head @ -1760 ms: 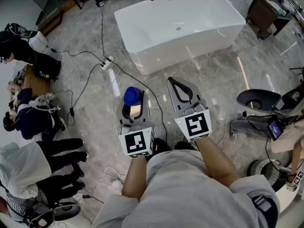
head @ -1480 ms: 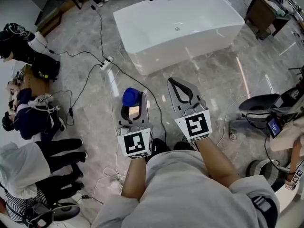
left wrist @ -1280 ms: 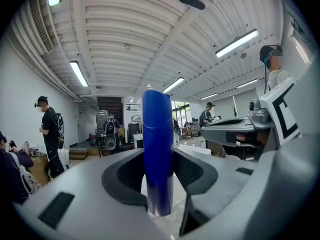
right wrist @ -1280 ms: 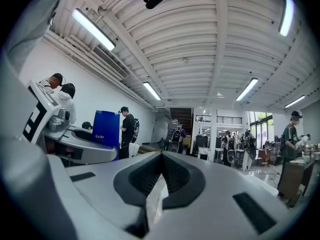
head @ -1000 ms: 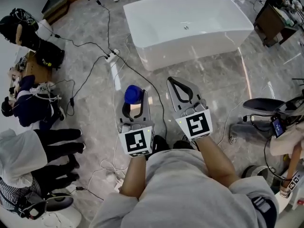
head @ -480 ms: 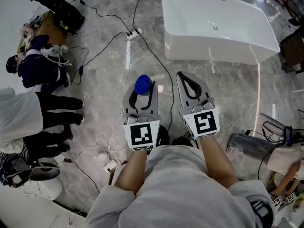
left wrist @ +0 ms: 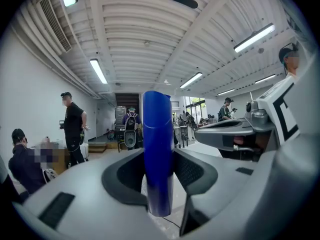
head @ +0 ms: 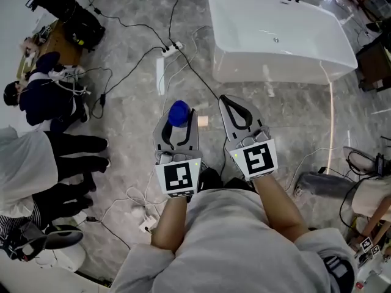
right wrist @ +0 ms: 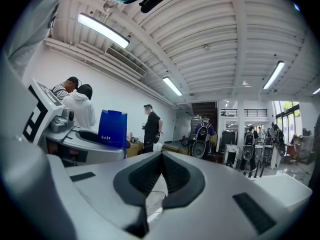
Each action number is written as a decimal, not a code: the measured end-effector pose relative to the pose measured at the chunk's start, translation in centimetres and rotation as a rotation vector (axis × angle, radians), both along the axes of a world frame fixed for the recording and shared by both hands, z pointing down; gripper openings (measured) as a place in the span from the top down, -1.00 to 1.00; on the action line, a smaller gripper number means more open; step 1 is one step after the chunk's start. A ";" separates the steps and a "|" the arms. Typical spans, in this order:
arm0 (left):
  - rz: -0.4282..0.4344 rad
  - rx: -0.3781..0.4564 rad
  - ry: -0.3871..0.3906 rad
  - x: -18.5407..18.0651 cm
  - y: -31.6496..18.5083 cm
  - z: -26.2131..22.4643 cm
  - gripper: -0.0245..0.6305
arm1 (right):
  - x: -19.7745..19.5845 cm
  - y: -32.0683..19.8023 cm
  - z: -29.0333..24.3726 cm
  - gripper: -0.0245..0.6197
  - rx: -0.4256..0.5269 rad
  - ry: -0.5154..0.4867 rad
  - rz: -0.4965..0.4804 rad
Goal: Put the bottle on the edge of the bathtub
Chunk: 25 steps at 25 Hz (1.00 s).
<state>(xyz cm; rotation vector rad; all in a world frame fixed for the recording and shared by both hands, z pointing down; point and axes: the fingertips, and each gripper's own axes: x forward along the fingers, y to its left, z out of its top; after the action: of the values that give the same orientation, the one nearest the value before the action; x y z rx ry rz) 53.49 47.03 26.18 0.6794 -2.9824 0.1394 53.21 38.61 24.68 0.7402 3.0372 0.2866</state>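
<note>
Compared with a moment before, the bathtub (head: 278, 72) sits further right in the head view, well apart from the left gripper (head: 178, 124), which carries the blue bottle (head: 179, 112) upright, probably so it can stand on the rim; cables (head: 197, 76) cross the floor between. The left gripper view shows both jaws pressed on the bottle's sides. In the right gripper view the right gripper (right wrist: 161, 171) is closed on nothing, kept free beside.
</note>
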 end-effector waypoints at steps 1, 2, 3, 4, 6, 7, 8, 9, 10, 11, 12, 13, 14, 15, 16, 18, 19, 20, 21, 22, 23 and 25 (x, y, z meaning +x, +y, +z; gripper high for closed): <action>0.009 0.005 -0.002 -0.4 0.2 -0.1 0.40 | -0.3 0.1 -0.1 0.90 0.003 -0.001 0.010; 0.019 0.008 -0.001 -0.9 0.3 -0.1 0.40 | -0.6 0.1 -0.1 0.90 0.005 0.000 0.020; 0.029 0.008 0.002 -1.3 0.5 -0.1 0.40 | -0.8 0.1 -0.2 0.90 0.006 0.002 0.031; 0.040 0.005 0.008 -1.7 0.5 -0.1 0.40 | -1.1 0.1 -0.2 0.90 0.007 0.006 0.044; 0.068 -0.006 0.028 -2.3 0.2 0.3 0.40 | -1.6 -0.3 0.1 0.90 0.016 0.014 0.071; 0.085 -0.007 0.033 -2.6 -0.2 0.4 0.40 | -1.8 -0.6 0.2 0.90 0.021 0.016 0.084; 0.099 -0.001 0.034 -2.7 -0.6 0.4 0.41 | -2.0 -0.9 0.3 0.90 0.023 0.015 0.095; 0.111 0.003 0.033 -2.8 -1.1 0.5 0.41 | -2.0 -1.3 0.4 0.90 0.023 0.016 0.105; 0.121 0.000 0.034 -2.9 -1.5 0.6 0.40 | -2.1 -1.7 0.5 0.90 0.022 0.018 0.113; 0.129 -0.002 0.037 -3.1 -2.0 0.7 0.41 | -2.3 -2.1 0.6 0.90 0.019 0.020 0.119; 0.134 0.000 0.038 -3.4 -2.5 0.8 0.40 | -2.5 -2.6 0.6 0.90 0.016 0.021 0.125; 0.137 0.003 0.039 -3.7 -3.0 0.9 0.40 | -2.7 -3.1 0.6 0.90 0.011 0.021 0.129; 0.141 0.001 0.040 -4.0 -3.4 0.9 0.40 | -3.0 -3.5 0.7 0.90 0.006 0.022 0.132; 0.143 -0.002 0.040 -4.4 -3.8 1.0 0.40 | -3.4 -3.9 0.9 0.90 0.002 0.024 0.133; 0.145 -0.006 0.040 -4.8 -4.1 1.1 0.40 | -3.9 -4.3 1.0 0.90 -0.001 0.025 0.133; 0.141 -0.020 0.044 -6.0 -4.6 1.3 0.40 | -5.2 -4.9 1.0 0.90 -0.008 0.024 0.128; 0.135 -0.025 0.043 -6.7 -4.8 1.3 0.40 | -5.9 -5.3 0.9 0.90 -0.011 0.020 0.123; 0.127 -0.029 0.040 -7.5 -5.1 1.3 0.41 | -6.7 -5.9 0.8 0.90 -0.016 0.015 0.120; 0.120 -0.033 0.035 -8.2 -5.6 1.3 0.41 | -7.5 -6.6 0.7 0.90 -0.020 0.011 0.120; 0.114 -0.035 0.031 -9.0 -6.1 1.2 0.40 | -8.3 -7.5 0.7 0.90 -0.021 0.009 0.123; 0.109 -0.037 0.029 -9.7 -6.8 1.2 0.40 | -9.2 -8.4 0.8 0.90 -0.019 0.008 0.128; 0.099 -0.039 0.030 -11.5 -8.2 1.2 0.40 | -11.3 -10.4 0.8 0.90 -0.018 0.008 0.131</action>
<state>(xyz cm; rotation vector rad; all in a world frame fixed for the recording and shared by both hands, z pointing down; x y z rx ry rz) 42.01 38.81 27.38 0.8180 -2.9099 0.1909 41.90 28.25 25.44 0.5439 3.0967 0.2576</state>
